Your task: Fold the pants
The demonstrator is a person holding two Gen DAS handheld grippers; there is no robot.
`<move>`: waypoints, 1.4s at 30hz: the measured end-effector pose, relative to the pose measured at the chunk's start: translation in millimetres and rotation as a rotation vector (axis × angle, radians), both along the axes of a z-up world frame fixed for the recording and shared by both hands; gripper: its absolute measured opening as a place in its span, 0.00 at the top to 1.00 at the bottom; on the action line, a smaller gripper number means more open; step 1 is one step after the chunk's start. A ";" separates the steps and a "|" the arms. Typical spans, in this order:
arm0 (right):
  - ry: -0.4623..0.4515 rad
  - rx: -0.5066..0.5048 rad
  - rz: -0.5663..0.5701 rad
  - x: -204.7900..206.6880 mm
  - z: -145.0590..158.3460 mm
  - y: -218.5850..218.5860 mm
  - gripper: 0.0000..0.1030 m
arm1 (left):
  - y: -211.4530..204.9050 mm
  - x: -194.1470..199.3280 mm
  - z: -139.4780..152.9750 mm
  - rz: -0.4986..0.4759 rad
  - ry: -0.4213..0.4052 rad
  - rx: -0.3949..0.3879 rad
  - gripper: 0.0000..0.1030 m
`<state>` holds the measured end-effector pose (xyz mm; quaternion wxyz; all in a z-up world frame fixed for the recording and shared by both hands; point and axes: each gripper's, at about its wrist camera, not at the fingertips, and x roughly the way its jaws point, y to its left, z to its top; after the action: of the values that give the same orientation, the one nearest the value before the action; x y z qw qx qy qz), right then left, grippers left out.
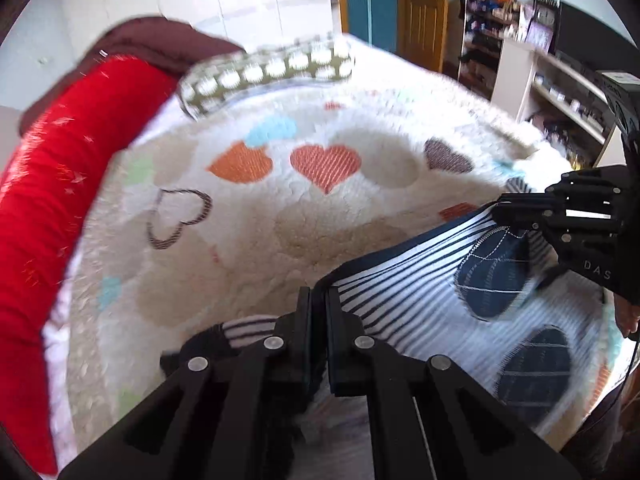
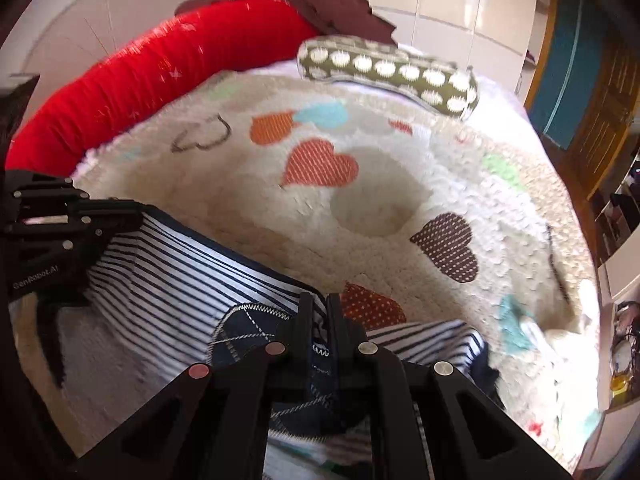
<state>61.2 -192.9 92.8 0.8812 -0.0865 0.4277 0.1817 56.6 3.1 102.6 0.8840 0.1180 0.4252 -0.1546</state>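
The pants are striped navy and white with dark patches, and they hang stretched between the two tongs above the near edge of a fleecy heart-print blanket spread on the bed.

Left wrist view, left to right: a red bolster curves along the blanket's far left edge, with a brown cloth behind it. A dotted pillow lies at the blanket's far end. The left tongs sit at the bottom centre, pinched tight on the pants' navy-trimmed edge. To the right of the blanket the right tongs come in from the side, clamped on the same edge further along. Only this view shows white shelves crowded with small items beyond the blanket's right side, and a yellow door past its far end.

Right wrist view, left to right: the left tongs enter at the blanket's near left corner, gripping the striped cloth. The right tongs at bottom centre are shut on the fabric beside a stitched dark patch. Only here a loose fold of the pants shows drooping onto the blanket right of the tongs, next to a dotted red heart.
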 end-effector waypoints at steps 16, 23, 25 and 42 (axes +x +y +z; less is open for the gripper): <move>-0.013 0.102 -0.127 -222.7 -28.0 -49.6 0.65 | 62.1 -182.9 -43.8 0.232 0.048 -0.186 0.94; -0.126 0.145 -0.253 -187.9 8.9 -60.5 0.31 | 87.0 -187.0 -16.8 0.352 -0.034 -0.287 0.59; -0.136 0.102 -0.238 -167.0 6.5 -38.7 0.31 | 87.7 -176.1 -14.1 0.379 -0.035 -0.310 0.53; 0.022 0.336 -0.688 -208.9 -56.2 -189.6 0.95 | 97.4 -114.0 -75.1 0.519 0.039 -0.257 0.47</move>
<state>-147.7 -382.5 36.6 0.8881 0.2095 0.4053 -0.0560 -57.4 100.4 27.5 0.8934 -0.1107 0.4349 0.0221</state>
